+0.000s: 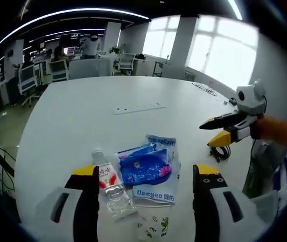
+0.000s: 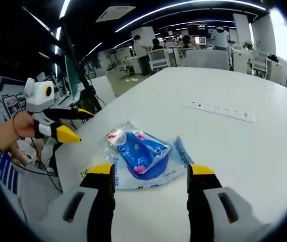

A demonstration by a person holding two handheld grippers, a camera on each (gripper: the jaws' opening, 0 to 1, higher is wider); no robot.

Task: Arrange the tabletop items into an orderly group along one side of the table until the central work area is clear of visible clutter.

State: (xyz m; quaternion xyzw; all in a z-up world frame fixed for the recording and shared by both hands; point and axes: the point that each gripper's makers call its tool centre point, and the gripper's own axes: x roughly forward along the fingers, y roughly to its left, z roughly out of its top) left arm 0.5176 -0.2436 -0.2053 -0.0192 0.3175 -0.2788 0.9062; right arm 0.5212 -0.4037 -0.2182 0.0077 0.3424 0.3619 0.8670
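Notably, left gripper view alone reveals water bottle (image 1: 111,184) beside blue packet (image 1: 147,169).

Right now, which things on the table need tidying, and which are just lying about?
To tidy:
- water bottle
- blue packet
- paper cup

Just lying about:
- power strip set in the table
- cables at the table edge
- office chairs beyond

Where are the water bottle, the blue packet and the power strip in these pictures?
water bottle (image 1: 111,187): left gripper view, on its red and white label.
blue packet (image 2: 142,154): right gripper view, on the blue middle of the clear bag.
power strip (image 2: 220,111): right gripper view, on the middle of its white top.
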